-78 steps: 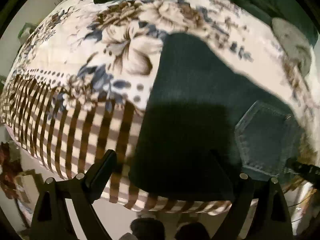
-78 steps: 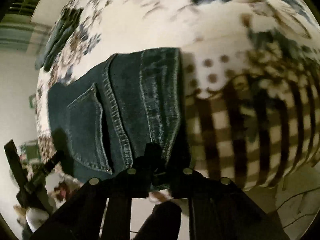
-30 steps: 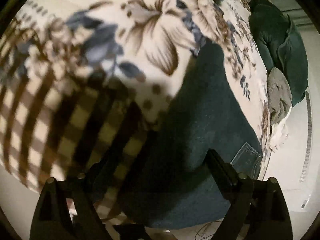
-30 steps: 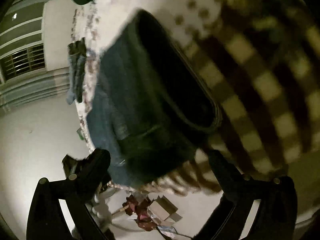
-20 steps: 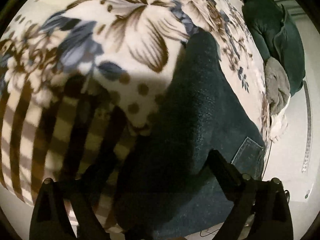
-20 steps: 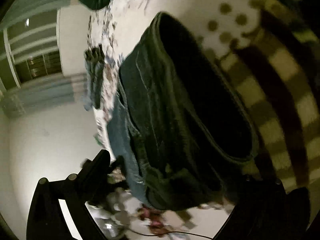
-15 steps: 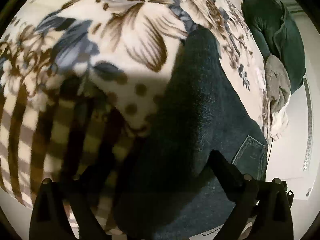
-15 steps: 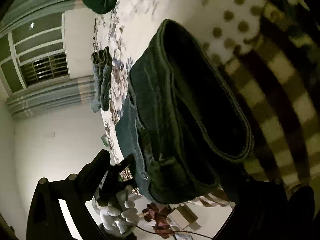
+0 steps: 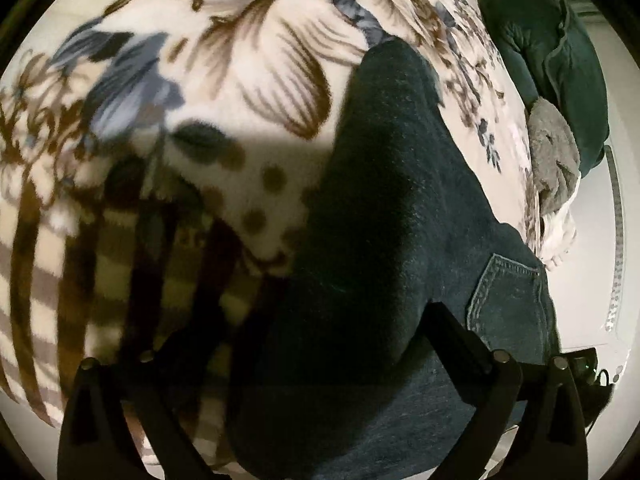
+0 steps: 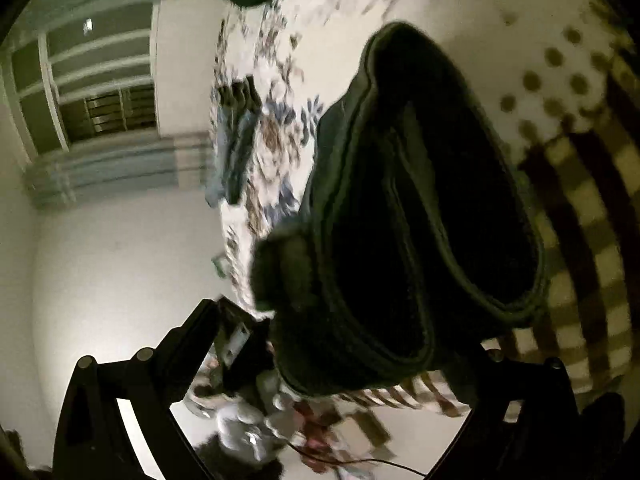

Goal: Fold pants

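The dark blue jeans [image 9: 380, 220] lie folded on a floral and plaid blanket [image 9: 240, 60], a back pocket [image 9: 508, 300] showing at the right. My left gripper [image 9: 316, 344] is open, its fingers straddling the near folded edge of the jeans. In the right wrist view the jeans [image 10: 420, 208] show as a thick layered bundle seen end-on. My right gripper [image 10: 340, 336] is open with the bundle's near end between its fingers.
A dark green pillow [image 9: 560, 52] and a grey cloth [image 9: 554, 152] lie at the bed's far right edge. Another folded pair of jeans [image 10: 236, 140] lies farther up the bed. A window [image 10: 108, 108] and floor clutter [image 10: 320, 420] lie beyond the bed edge.
My right gripper has opened and released the jeans, then swung low beside the bundle's end. My left gripper has moved closer over the folded edge, staying open.
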A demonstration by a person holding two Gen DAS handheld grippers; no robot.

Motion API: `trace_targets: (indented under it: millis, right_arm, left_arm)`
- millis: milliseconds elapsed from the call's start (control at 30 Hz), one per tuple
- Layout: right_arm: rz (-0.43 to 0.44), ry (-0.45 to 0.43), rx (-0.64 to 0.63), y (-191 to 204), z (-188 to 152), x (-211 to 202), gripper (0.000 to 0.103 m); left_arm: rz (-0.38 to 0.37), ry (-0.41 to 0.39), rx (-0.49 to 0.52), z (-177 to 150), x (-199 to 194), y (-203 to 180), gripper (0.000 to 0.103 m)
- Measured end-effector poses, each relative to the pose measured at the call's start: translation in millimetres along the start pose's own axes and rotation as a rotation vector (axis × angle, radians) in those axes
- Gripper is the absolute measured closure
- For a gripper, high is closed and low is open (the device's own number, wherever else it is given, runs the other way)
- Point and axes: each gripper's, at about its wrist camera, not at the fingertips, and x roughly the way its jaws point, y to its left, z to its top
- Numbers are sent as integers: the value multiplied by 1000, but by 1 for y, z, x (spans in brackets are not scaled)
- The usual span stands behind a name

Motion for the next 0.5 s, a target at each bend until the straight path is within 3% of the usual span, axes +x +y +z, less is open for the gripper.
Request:
trace_targets:
  millis: [67, 133, 233, 300, 333, 400, 500]
  right_arm:
    - [-63, 30, 72, -25, 6, 19, 1]
    - [-14, 20, 144, -49, 10, 29, 2]
    - [84, -61, 187, -51, 12, 24, 4]
    - [67, -96, 172, -46, 7, 20, 24]
    - [58, -112, 166, -44, 4, 17, 47]
    - [65, -124, 162, -41, 0, 15, 55]
    - [38, -130, 126, -28, -5, 12, 62]
  left_arm:
    - [10, 1, 12, -1, 1, -1, 0]
    - [26, -1, 30, -3, 2, -4, 0]
    - [14, -6, 18, -3, 1, -2, 0]
    - [-7, -20, 12, -4, -1, 0, 1]
    - [-22, -32, 17, -5, -3, -2, 3]
    - [-64, -54, 42, -9, -10, -6, 48]
    - [-41, -71, 95, -15, -21, -13, 63]
